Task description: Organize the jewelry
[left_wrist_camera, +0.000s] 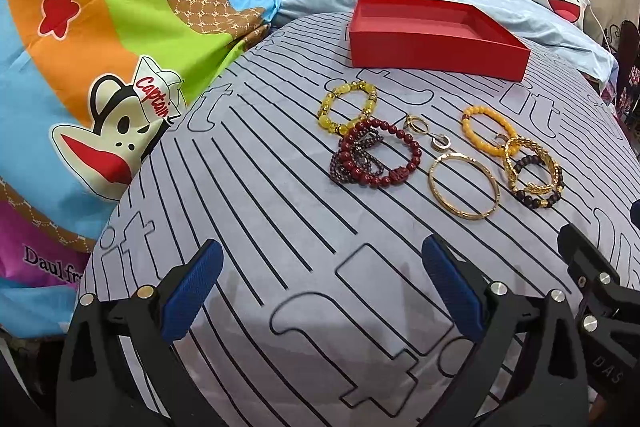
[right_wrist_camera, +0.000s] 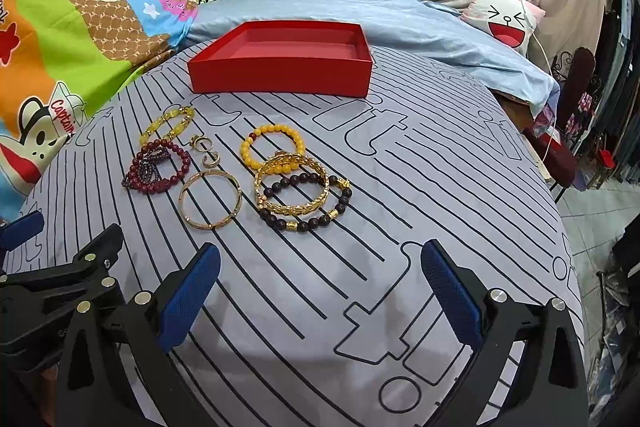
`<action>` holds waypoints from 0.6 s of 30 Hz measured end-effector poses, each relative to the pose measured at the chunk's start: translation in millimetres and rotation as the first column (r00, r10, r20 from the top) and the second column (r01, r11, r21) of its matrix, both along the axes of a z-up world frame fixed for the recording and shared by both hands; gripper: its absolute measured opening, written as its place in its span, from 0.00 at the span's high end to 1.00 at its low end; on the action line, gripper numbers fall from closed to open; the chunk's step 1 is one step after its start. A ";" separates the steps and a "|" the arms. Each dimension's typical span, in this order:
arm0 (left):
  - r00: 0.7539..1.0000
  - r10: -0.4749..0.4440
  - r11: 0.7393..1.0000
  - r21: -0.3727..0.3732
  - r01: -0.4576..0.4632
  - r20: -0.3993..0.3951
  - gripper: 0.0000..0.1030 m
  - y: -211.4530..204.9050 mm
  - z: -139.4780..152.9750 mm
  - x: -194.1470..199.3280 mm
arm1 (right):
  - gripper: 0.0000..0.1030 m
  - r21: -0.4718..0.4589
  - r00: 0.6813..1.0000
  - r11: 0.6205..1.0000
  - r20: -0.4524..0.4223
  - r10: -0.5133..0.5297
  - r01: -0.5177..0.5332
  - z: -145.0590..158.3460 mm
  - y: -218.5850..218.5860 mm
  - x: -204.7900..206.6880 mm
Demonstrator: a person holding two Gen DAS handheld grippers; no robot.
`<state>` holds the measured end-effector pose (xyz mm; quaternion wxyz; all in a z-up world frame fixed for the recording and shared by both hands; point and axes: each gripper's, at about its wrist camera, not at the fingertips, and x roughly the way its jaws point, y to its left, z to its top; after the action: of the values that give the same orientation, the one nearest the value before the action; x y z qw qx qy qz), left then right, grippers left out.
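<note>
An empty red box sits at the far side of a striped grey cloth. In front of it lie several pieces of jewelry: a yellow bead bracelet, a dark red bead bracelet, small gold earrings, a plain gold bangle, an orange bead bracelet, a gold leaf bangle and a dark bead bracelet. My left gripper and right gripper are open and empty, short of the jewelry.
The cloth covers a rounded surface on a bed. A colourful cartoon quilt lies left, a blue sheet and a cartoon pillow behind. The right gripper's body shows in the left view; floor drops off at right.
</note>
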<state>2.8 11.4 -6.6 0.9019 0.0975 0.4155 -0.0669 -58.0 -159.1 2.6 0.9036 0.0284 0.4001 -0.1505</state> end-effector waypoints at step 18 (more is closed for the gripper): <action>1.000 0.003 1.000 -0.007 -0.003 -0.020 0.08 -5.8 -9.1 1.3 | 0.06 0.004 1.000 1.000 -0.026 0.005 -0.005 -5.3 -7.6 2.1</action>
<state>4.1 5.6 -15.7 0.8982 0.0933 0.4243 -0.0680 -55.9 -166.7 -2.7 0.8986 0.0271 0.4122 -0.1478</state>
